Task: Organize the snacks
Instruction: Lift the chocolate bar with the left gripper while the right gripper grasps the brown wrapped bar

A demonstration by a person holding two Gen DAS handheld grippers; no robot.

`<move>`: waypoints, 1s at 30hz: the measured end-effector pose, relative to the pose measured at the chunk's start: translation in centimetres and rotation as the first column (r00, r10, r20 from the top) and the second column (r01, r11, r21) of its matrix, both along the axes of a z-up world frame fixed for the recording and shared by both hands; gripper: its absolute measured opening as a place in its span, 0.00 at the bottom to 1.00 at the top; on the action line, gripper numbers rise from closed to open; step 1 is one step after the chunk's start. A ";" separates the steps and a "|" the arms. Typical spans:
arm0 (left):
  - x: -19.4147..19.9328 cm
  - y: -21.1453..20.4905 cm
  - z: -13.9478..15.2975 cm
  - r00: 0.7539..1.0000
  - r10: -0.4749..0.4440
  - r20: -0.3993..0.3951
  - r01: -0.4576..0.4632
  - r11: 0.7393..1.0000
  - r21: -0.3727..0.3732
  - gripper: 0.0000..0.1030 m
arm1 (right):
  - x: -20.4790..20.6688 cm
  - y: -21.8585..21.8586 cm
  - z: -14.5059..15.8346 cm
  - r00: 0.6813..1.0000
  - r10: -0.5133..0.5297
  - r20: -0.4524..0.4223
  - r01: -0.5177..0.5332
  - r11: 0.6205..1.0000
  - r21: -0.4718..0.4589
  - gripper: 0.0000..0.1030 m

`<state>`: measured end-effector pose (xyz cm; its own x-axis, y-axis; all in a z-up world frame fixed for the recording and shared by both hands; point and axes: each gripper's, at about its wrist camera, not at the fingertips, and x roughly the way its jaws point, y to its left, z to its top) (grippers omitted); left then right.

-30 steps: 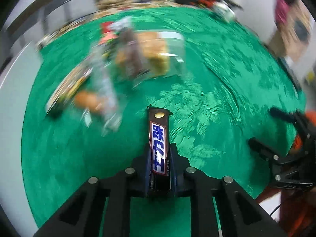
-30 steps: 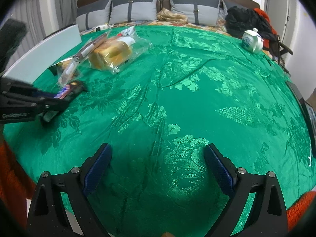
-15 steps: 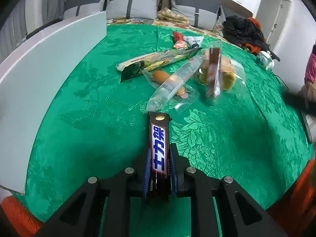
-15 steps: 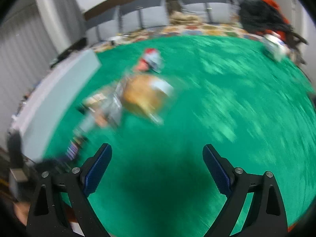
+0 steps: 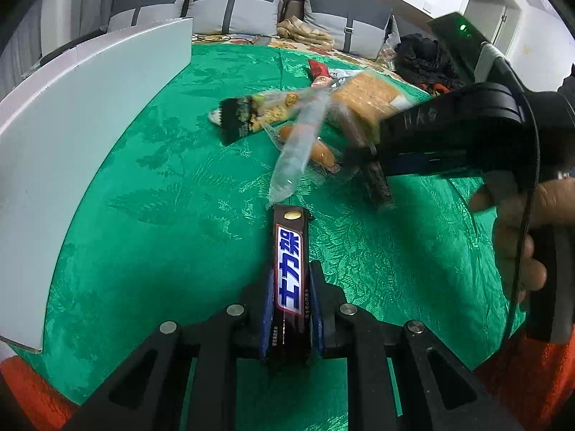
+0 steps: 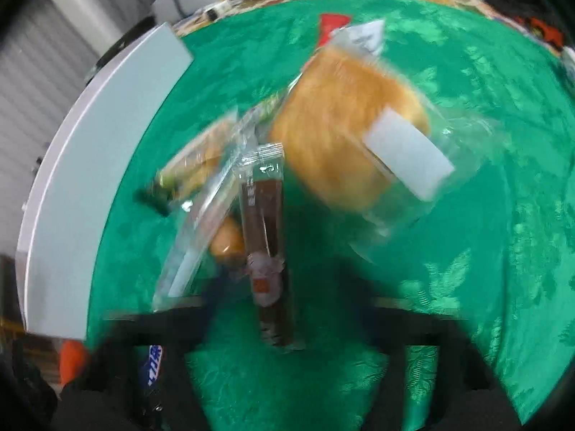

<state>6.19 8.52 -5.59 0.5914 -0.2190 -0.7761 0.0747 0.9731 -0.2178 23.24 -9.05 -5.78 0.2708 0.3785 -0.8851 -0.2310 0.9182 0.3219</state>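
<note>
Clamped between the left gripper's (image 5: pixel 290 309) blue pads is a dark chocolate bar (image 5: pixel 289 276), its wrapper black with a white-edged blue label of bold white characters and a small gold oval at the far tip. It points away from the camera, held above the green cloth near the table's front edge. Just beyond its tip lies the snack pile: a long clear sleeve (image 5: pixel 298 151) lying across an orange sausage packet (image 5: pixel 316 151), a yellow-patterned packet with a black serrated end (image 5: pixel 248 116), a red wrapper (image 5: pixel 320 70) toward the far edge, and a bagged golden bread (image 6: pixel 345 133) carrying a white label.

The right gripper (image 6: pixel 287 309) reaches in over the pile from the right, a brown stick in clear wrap (image 6: pixel 266 240) lying between its fingers; the right wrist view is smeared by motion and the left view shows only its body, so whether its jaws are apart or pinching the stick cannot be told.

A green brocade cloth (image 5: pixel 161 215) with a leaf pattern covers the table. A white board (image 5: pixel 72 136) stands along its left edge. Behind the far edge are grey cushions (image 5: pixel 237 10) and a heap of dark clothing (image 5: pixel 424 57).
</note>
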 end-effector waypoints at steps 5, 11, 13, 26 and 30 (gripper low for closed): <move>-0.1 0.0 0.1 1.000 0.000 -0.001 0.000 1.000 -0.002 0.17 | -0.6 -1.4 0.5 1.000 0.005 -0.011 -0.004 1.000 0.028 0.18; -0.1 -0.6 0.0 1.000 -0.026 -0.003 0.026 1.000 -0.007 0.17 | -3.8 -7.3 1.9 1.000 0.024 -0.007 -0.024 0.999 0.033 0.18; -0.1 -1.4 0.1 1.000 -0.030 0.005 0.030 0.999 0.024 0.18 | -4.9 -10.8 2.2 0.998 -0.029 0.054 0.031 0.998 -0.049 0.20; -0.3 1.7 0.7 0.999 0.022 -0.040 -0.028 0.988 -0.150 0.77 | -8.4 -19.6 0.4 0.981 -0.124 0.151 0.136 0.988 -0.069 0.65; -0.3 1.4 1.0 1.000 0.019 -0.024 -0.021 0.992 -0.123 0.80 | -11.1 -20.2 0.1 0.952 -0.153 0.265 0.165 0.986 -0.024 0.71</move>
<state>5.86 9.90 -4.55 0.5794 -0.3024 -0.7569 0.0492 0.9399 -0.3379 12.10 -29.29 -5.71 0.5484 0.2726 -0.7905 -0.1513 0.9621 0.2268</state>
